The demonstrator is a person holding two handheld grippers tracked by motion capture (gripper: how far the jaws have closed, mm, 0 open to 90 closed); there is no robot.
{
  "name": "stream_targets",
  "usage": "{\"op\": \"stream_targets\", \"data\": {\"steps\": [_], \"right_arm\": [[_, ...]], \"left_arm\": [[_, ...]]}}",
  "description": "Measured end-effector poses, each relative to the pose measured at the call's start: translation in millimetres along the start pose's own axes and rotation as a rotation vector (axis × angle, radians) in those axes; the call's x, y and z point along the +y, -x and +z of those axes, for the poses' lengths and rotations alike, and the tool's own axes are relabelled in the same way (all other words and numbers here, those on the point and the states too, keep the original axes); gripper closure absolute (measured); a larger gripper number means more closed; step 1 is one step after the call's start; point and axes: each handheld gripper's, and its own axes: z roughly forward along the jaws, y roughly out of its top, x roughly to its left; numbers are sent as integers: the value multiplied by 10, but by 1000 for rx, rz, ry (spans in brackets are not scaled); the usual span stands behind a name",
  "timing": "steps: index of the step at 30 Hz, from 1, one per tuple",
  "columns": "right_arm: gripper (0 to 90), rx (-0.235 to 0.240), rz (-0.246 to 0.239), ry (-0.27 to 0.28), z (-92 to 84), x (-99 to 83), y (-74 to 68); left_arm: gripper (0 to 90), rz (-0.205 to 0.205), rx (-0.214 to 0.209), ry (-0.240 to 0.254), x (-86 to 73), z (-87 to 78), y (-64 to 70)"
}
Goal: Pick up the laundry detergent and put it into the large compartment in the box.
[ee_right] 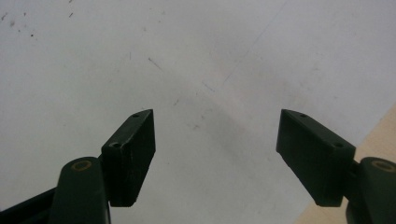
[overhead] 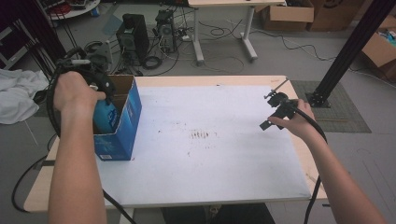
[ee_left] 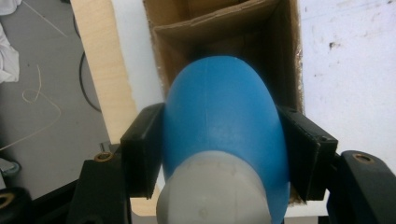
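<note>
A blue carton box (overhead: pixel 128 123) stands open-topped at the table's left edge, its brown inside (ee_left: pixel 219 28) seen from above. My left gripper (overhead: pixel 100 95) hovers over that opening, shut on a blue rounded object with a grey end (ee_left: pixel 224 116), whose blue body (overhead: pixel 105 116) dips into the box. The black pads (ee_left: pixel 142 149) press on both of its sides. Over at the right of the white sheet (overhead: pixel 210 163), my right gripper (overhead: pixel 271 112) is held low and open. In its own view the right gripper (ee_right: pixel 217 128) has only the bare sheet (ee_right: pixel 210 60) between its jaws.
Brown stains (overhead: pixel 203 135) mark the sheet's middle. The wooden table edge (overhead: pixel 42 186) shows around the sheet. Beyond the table stand computer towers (overhead: pixel 133 35), cables, another desk (overhead: pixel 224 28) and cardboard boxes (overhead: pixel 287 14). A black post (overhead: pixel 350 46) rises at right; white cloth (overhead: pixel 16 93) lies at left.
</note>
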Motion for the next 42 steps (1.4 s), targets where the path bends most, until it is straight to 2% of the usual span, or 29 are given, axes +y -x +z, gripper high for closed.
{"op": "stream_targets", "data": {"steps": [20,24,31,32,39,42], "right_arm": [[284,1,1,-5,47,-22,13],[284,2,5,-6,46,-27,13],[284,0,3,-8,55,-41,27],[284,2,7,-8,56,-45,28],[284,3,8,-10,72,-51,31],[284,4,7,-10,77,-53,34]], "left_arm": [[387,16,27,-51,23,430,117],[387,27,32,-58,24,480,120],[387,17,23,-69,14,538,107],[387,6,17,-68,7,558,109],[386,15,17,-80,12,609,122],[386,2,14,-79,14,614,120]]}}
